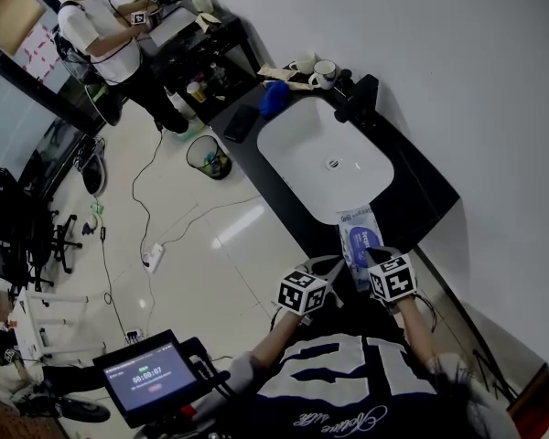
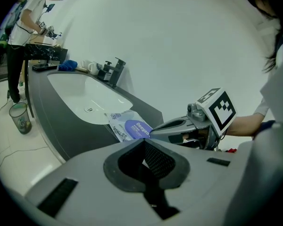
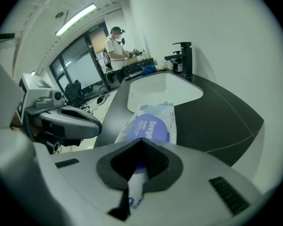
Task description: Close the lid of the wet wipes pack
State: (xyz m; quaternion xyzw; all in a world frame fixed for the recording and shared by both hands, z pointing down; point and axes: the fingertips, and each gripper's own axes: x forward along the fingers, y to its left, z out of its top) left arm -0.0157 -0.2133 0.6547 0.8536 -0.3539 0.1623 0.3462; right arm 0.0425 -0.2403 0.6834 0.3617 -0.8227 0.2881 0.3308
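You are pinching the near end of the wet wipes pack (image 3: 166, 111) with your right gripper (image 3: 141, 144): its fingers are pressing together on the white wrapper, and a strip of it is showing in the slit between them. The rest of the pack is lying flat on the dark bench (image 1: 423, 199), stretching away from those fingertips toward the white sink (image 1: 288, 122), with its far end reaching the basin's rim. The blue oval lid (image 3: 149, 127) is sitting just beyond your right fingertips and is looking flat against the pack (no raised edge is showing in the right gripper view). Your left gripper (image 2: 144, 142) is hovering just beside the right one, its fingers meeting with nothing between them, and the pack is lying ahead of their tips and slightly to the left. In the left gripper view the right gripper's grey fingers (image 2: 167, 128) are touching the pack's near edge. Well beyond both pairs of fingertips, past the sink, a black faucet (image 1: 357, 101) is standing on the bench.
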